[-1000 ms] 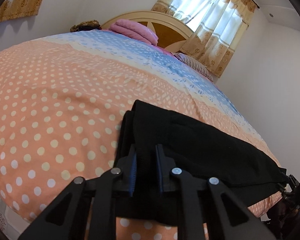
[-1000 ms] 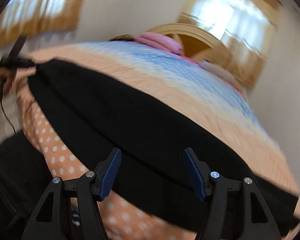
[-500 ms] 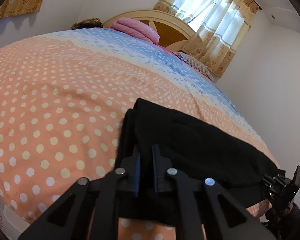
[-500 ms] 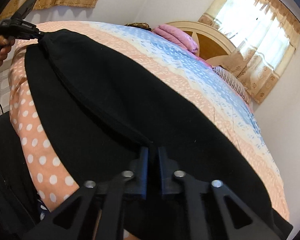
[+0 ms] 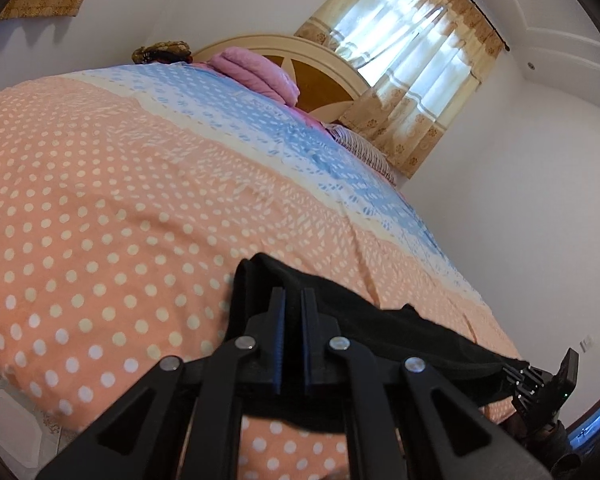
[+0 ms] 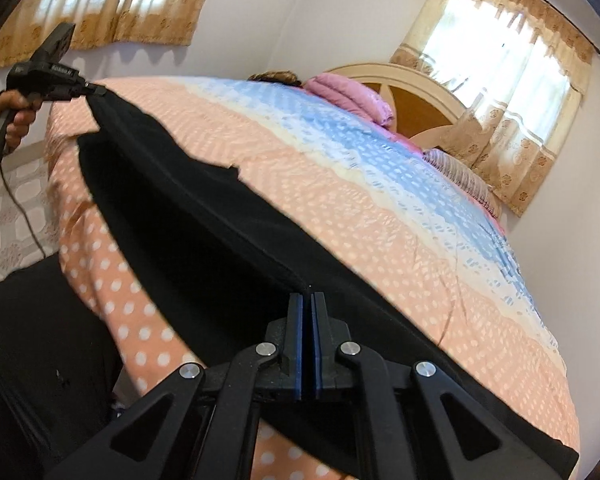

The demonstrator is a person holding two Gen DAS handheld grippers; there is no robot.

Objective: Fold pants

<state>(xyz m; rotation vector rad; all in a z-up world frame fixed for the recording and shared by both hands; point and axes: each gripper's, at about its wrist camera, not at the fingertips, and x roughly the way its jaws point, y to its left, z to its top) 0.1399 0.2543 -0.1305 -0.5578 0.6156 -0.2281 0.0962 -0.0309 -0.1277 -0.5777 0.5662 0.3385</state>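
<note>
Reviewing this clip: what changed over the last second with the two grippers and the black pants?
The right gripper, open over the black pants a second ago, has shut on the near edge. The left gripper finished closing on the other end and raised it slightly, so the cloth now hangs taut between the two. The polka-dot bedspread and pink pillow stayed put.

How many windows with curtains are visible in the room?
2. One curtained window is beside the headboard, at the right. The other curtained window is on the wall at the upper left. More may lie out of view.
</note>
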